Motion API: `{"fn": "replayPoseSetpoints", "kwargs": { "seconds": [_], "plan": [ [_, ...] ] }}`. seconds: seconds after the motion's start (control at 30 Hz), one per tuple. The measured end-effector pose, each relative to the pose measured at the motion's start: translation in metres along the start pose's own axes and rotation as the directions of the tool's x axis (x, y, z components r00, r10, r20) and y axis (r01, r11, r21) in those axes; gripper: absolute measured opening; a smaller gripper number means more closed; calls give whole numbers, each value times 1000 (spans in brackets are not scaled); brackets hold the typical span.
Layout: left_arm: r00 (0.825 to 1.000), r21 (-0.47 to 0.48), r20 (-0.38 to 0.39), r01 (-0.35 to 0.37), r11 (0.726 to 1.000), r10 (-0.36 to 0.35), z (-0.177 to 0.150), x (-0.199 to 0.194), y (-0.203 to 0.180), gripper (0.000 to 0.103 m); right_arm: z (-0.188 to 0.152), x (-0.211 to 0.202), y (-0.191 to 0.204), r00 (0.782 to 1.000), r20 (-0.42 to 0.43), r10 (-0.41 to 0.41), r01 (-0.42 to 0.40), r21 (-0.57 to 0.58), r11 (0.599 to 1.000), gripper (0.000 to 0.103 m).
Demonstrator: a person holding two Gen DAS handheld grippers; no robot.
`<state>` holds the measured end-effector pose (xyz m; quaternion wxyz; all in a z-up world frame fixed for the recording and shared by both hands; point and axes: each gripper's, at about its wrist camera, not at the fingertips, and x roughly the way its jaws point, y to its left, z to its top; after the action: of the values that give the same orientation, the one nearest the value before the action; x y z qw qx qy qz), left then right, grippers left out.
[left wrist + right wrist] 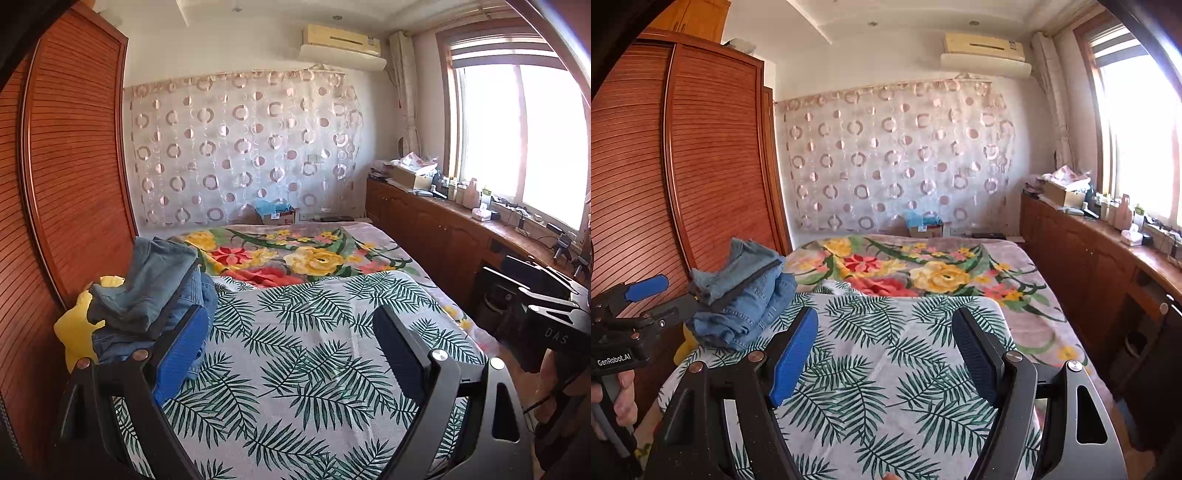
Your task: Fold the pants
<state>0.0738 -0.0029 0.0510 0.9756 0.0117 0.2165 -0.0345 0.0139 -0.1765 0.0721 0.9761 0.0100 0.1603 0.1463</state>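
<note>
Left wrist view: left tool (291,332) stands wide apart over the grey bed cover printed with green fern leaves (295,369), nothing between its blue-padded fingers (181,350). Right wrist view: right tool (884,349) is parted over the same cover, also empty. Farther off, at the bed's left edge beside the slatted wooden wardrobe (713,166), lies a pile of folded blue denim pants (746,295). Beyond it lies a floral blanket (905,269).

A bed covered by a palm-leaf sheet (886,369) fills the view, folded blue jeans (746,295) piled at its left edge, the right tool (886,350) hovering open and empty above.
</note>
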Motion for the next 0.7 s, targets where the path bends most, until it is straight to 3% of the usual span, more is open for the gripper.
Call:
{"fn": "replayPoseSetpoints", "kwargs": {
  "seconds": [0.7],
  "plan": [
    [1000,-2,0,-9,1000,9,-1,-4,3,91,-12,-1,-18,1000,4,9,-9,-4,1000,77]
  ]
}}
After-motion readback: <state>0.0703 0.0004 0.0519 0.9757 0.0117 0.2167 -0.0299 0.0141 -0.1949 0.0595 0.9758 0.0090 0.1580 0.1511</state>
